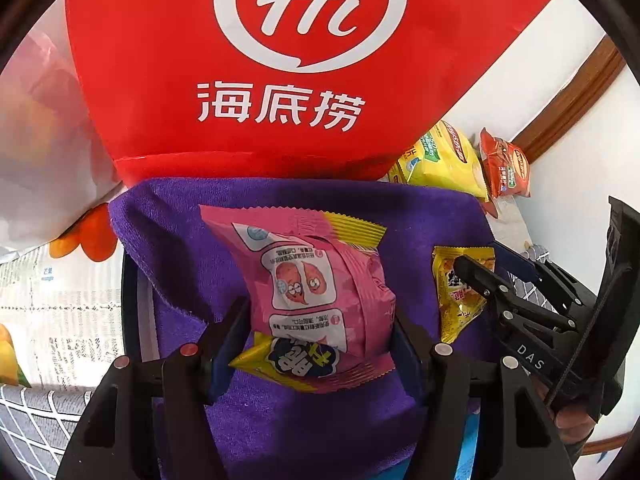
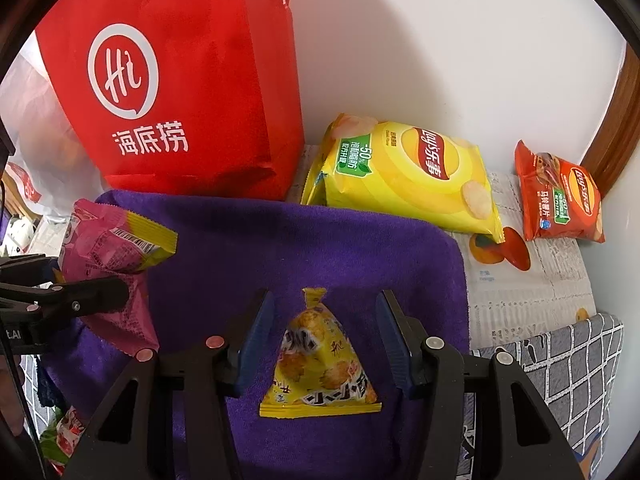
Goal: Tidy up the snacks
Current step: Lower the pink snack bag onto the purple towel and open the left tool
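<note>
Red bag (image 1: 224,120) top cut off; left clutter blurred.

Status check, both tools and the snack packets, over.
Left tool shut on pink packet. Right tool open, straddling small yellow packet on purple towel. Nothing in the way.

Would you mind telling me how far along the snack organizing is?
Nothing looks sorted yet. The left hand-held gripper clamps the pink packet; the right hand-held gripper straddles the small yellow packet, pads apart. The Lay's bags wait beside the red bag.
</note>
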Demonstrator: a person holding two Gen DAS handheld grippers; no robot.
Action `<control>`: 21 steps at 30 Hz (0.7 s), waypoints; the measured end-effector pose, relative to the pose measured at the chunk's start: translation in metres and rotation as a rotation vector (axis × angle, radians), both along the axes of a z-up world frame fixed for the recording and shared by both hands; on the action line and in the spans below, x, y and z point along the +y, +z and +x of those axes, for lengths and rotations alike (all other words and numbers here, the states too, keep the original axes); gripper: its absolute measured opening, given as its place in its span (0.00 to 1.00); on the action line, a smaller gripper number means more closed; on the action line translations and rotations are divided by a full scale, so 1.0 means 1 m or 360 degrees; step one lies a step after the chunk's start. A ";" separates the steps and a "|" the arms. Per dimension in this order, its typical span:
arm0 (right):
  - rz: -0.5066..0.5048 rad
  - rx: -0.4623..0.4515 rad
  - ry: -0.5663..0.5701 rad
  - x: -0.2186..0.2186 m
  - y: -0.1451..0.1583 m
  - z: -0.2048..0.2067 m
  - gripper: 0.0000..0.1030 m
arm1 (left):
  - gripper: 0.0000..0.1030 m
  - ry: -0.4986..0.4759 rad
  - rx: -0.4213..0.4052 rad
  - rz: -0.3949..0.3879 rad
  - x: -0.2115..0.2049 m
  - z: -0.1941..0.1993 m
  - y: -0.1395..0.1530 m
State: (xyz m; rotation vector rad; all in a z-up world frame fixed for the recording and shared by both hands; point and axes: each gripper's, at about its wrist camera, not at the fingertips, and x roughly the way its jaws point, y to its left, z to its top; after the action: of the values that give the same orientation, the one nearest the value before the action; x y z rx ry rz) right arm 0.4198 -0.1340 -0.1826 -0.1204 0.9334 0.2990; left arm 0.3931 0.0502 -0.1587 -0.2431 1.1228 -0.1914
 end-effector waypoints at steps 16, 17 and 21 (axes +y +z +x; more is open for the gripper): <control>0.0076 -0.0126 -0.0012 0.001 0.034 -0.017 0.69 | 0.77 -0.0022 -0.0059 -0.0035 -0.003 -0.009 0.021; 0.0080 -0.0130 -0.0020 0.000 0.035 -0.018 0.69 | 0.77 -0.0025 -0.0071 -0.0043 -0.003 -0.010 0.024; 0.0102 -0.0150 -0.0052 -0.004 0.044 -0.021 0.69 | 0.77 -0.0045 -0.0103 -0.0040 -0.005 -0.016 0.032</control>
State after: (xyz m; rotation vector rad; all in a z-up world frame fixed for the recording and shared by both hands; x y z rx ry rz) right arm 0.3989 -0.1385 -0.1389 -0.0596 0.8309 0.2902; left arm 0.3772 0.0448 -0.1266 -0.2418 1.0608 -0.2366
